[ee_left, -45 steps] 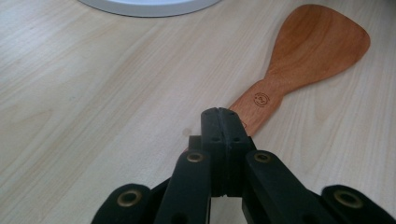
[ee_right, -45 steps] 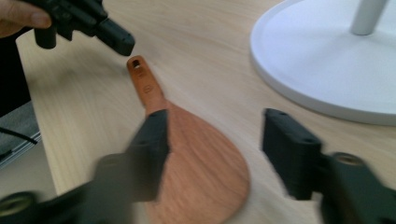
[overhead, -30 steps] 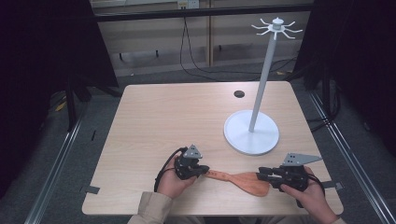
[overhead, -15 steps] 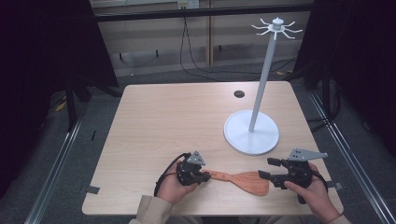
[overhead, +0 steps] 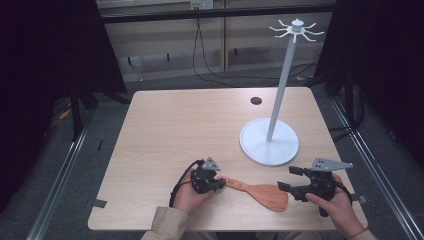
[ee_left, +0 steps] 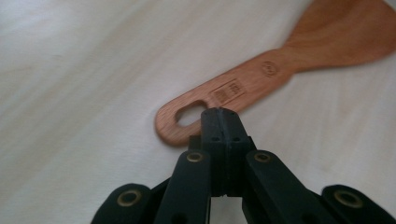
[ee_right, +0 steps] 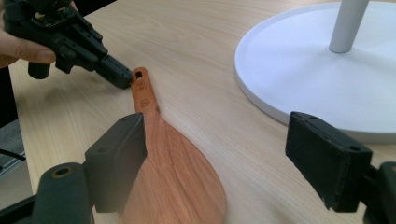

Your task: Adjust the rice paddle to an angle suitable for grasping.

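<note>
A pale wood table [overhead: 200, 125] stood on grey carpet [overhead: 105, 130], with a small dark hole [overhead: 256, 100] near its far edge. Metal rails [overhead: 60, 200] ran along the floor on both sides. Dark drapes [overhead: 50, 50] hung left and right, leaving the room dim. Behind the table was a light panelled wall [overhead: 165, 45], and black cables [overhead: 210, 55] trailed down it to the floor.

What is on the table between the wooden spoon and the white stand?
Nothing: bare table separates the wooden spatula and white stand's base, seen in the high view.
</note>
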Demonstrator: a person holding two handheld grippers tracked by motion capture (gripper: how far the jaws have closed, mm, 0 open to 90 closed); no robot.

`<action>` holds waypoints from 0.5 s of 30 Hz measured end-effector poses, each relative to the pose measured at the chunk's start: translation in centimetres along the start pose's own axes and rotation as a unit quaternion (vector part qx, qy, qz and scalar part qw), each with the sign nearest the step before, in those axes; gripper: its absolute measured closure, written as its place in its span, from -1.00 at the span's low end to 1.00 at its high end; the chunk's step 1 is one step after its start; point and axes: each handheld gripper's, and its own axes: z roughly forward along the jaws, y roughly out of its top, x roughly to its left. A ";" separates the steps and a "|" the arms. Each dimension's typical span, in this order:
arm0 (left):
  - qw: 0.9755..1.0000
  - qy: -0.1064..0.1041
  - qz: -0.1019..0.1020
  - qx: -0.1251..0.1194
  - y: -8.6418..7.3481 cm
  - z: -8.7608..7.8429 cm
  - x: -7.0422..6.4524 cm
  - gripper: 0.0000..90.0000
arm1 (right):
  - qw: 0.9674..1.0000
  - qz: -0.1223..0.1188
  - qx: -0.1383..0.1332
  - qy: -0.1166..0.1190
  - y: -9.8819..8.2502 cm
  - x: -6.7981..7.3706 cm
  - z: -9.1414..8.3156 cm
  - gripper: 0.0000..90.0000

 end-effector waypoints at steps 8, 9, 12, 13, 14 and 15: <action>0.999 0.040 -0.025 -0.018 1.0 0.9 0.9 1.00 | 1.000 0.006 0.012 -0.020 -0.7 -0.2 -0.3 -0.36; 0.998 0.045 -0.028 -0.019 1.1 1.0 0.9 1.00 | 0.999 0.006 0.022 -0.027 -1.1 -0.4 -0.2 -0.23; 0.998 0.054 -0.030 -0.031 1.3 1.4 1.1 1.00 | 0.999 -0.001 0.032 -0.037 -1.4 -0.5 0.1 0.11; 0.998 0.053 -0.030 -0.035 1.4 1.6 1.1 1.00 | 0.999 -0.006 0.034 -0.040 -1.4 -0.6 0.2 0.20; 0.997 0.049 -0.034 -0.038 1.4 1.7 1.1 1.00 | 0.998 -0.010 0.040 -0.043 -1.5 -0.5 0.2 0.31; 0.997 0.049 -0.034 -0.038 1.4 1.7 1.1 0.98 | 0.998 -0.012 0.045 -0.046 -1.5 -0.5 0.3 0.37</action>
